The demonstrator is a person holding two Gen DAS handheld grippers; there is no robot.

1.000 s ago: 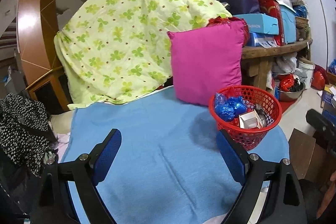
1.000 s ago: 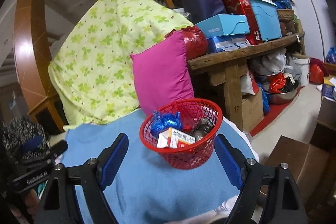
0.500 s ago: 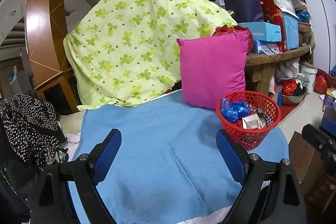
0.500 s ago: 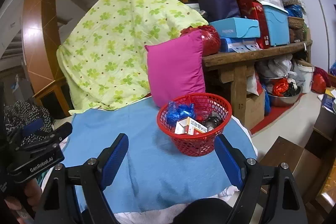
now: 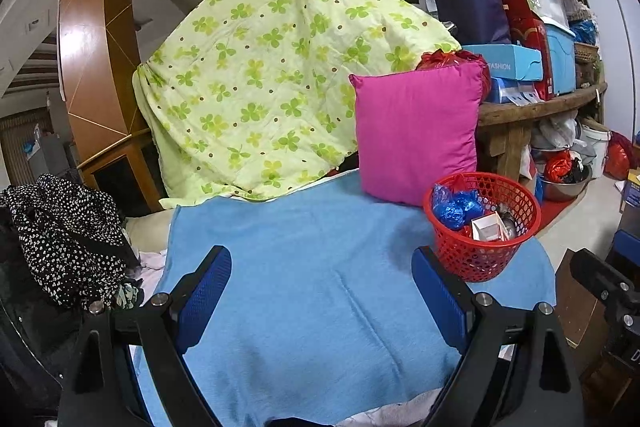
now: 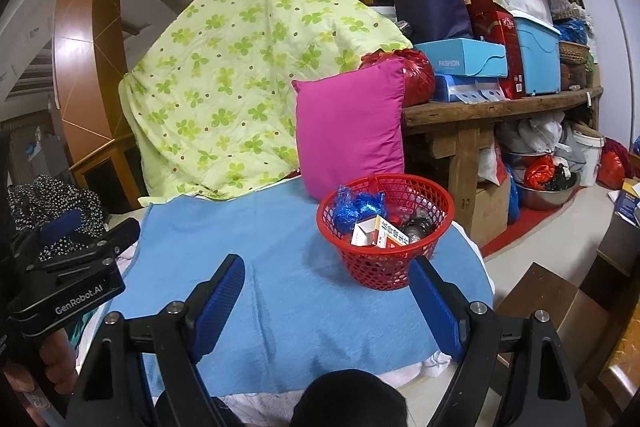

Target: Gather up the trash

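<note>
A round red plastic mesh basket (image 6: pixel 386 231) stands on the right part of a light blue towel-like cloth (image 6: pixel 280 267) that covers a soft surface. Inside the basket lie the collected pieces of trash: a crumpled shiny blue wrapper (image 6: pixel 356 205) on the left, a small white and orange cardboard box with printed characters (image 6: pixel 378 233) at the near side, and something dark and shiny beside it that is hard to make out. Just behind the basket a bright pink square cushion (image 6: pixel 350 127) stands upright, leaning against a pale green quilt with a clover print (image 6: pixel 240 67).

The left gripper (image 5: pixel 322 291) hovers over bare blue cloth, its blue-padded jaws spread wide with nothing between them. The right gripper (image 6: pixel 326 301) is likewise spread wide and empty, the basket just beyond its right finger. To the far right, a rough wooden shelf (image 6: pixel 500 107) carries stacked boxes and bags.
</note>
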